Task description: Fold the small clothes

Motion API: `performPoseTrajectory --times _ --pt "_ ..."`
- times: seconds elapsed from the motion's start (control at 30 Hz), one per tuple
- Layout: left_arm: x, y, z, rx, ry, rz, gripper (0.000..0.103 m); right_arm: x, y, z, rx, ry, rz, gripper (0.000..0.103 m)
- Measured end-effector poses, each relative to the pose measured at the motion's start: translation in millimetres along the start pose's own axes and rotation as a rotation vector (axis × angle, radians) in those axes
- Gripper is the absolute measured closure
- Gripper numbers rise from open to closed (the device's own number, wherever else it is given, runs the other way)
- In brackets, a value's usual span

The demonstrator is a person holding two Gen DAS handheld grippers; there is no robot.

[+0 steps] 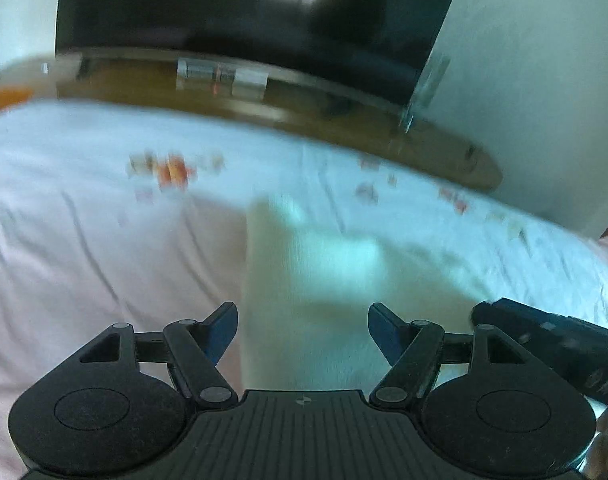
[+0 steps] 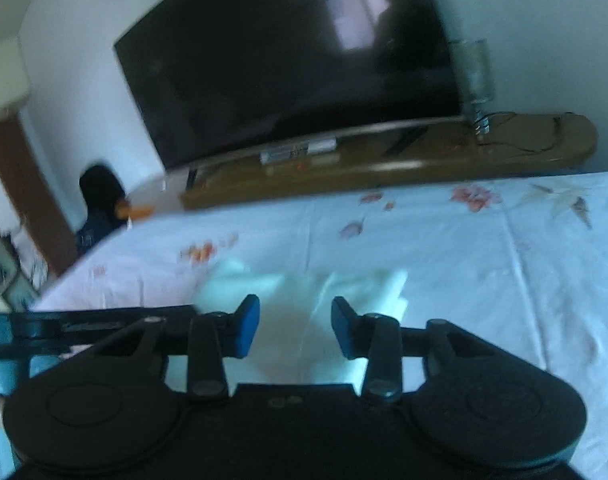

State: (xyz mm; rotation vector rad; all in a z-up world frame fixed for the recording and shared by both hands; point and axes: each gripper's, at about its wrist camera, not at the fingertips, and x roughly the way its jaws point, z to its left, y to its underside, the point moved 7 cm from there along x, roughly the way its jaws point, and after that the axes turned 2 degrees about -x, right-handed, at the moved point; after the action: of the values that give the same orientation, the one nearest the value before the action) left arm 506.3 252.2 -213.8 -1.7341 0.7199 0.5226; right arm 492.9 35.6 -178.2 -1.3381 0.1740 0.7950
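Note:
A small pale white garment point(image 1: 312, 280) lies on the bed sheet, blurred by motion. My left gripper point(image 1: 302, 328) is open, its blue-padded fingers standing on either side of the garment's near part without gripping it. In the right wrist view the same garment point(image 2: 299, 312) lies crumpled just ahead of my right gripper point(image 2: 295, 326), which is open and empty above it. The right gripper's body shows at the lower right of the left wrist view point(image 1: 552, 344). The left gripper's body shows at the left edge of the right wrist view point(image 2: 87, 326).
The bed is covered by a white sheet with small floral prints point(image 2: 484, 264). Beyond its far edge stands a wooden TV cabinet point(image 2: 384, 164) with a large dark television point(image 2: 287, 52) on the white wall. A dark object point(image 2: 99, 196) sits at the far left.

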Motion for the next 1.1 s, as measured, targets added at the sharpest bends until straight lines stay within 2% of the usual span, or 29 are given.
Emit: performPoseTrajectory --times 0.1,0.23,0.43,0.57,0.67,0.8,0.93,1.0,1.03,1.1 --pt "13.2 11.8 1.5 -0.030 0.013 0.024 0.031 24.4 18.3 -13.6 -0.022 0.073 0.081 0.069" --pt "6.6 10.9 -4.3 -0.002 -0.026 0.019 0.028 24.7 22.1 -23.6 -0.011 0.078 0.080 0.068" --pt "-37.1 20.1 -11.2 0.061 -0.056 0.000 0.028 -14.0 14.4 -7.8 -0.015 0.038 0.023 0.064" --pt "-56.1 47.1 -11.9 0.062 -0.039 0.013 0.028 -44.3 35.2 10.2 -0.036 0.028 0.033 0.064" --pt "-55.0 71.0 -10.0 0.072 -0.039 0.049 0.028 -53.4 55.4 15.5 -0.018 0.034 0.054 0.064" --pt "-58.5 85.5 -7.4 0.062 -0.044 0.058 0.028 -45.1 91.0 12.9 -0.012 0.081 0.151 0.064" --pt "-78.3 84.9 -15.7 0.075 -0.073 0.041 0.028 -58.5 91.2 14.2 0.033 0.059 0.149 0.063" --pt "-89.0 84.6 -21.6 0.089 -0.103 0.031 0.015 -70.3 85.9 17.5 0.018 0.043 0.131 0.061" --pt "-95.3 83.5 -24.1 0.089 -0.129 0.019 0.000 -76.3 84.6 18.9 0.011 0.030 0.130 0.061" --pt "-111.5 78.8 -30.4 0.084 -0.160 -0.042 0.000 -84.1 82.8 18.5 0.010 -0.001 0.131 0.057"
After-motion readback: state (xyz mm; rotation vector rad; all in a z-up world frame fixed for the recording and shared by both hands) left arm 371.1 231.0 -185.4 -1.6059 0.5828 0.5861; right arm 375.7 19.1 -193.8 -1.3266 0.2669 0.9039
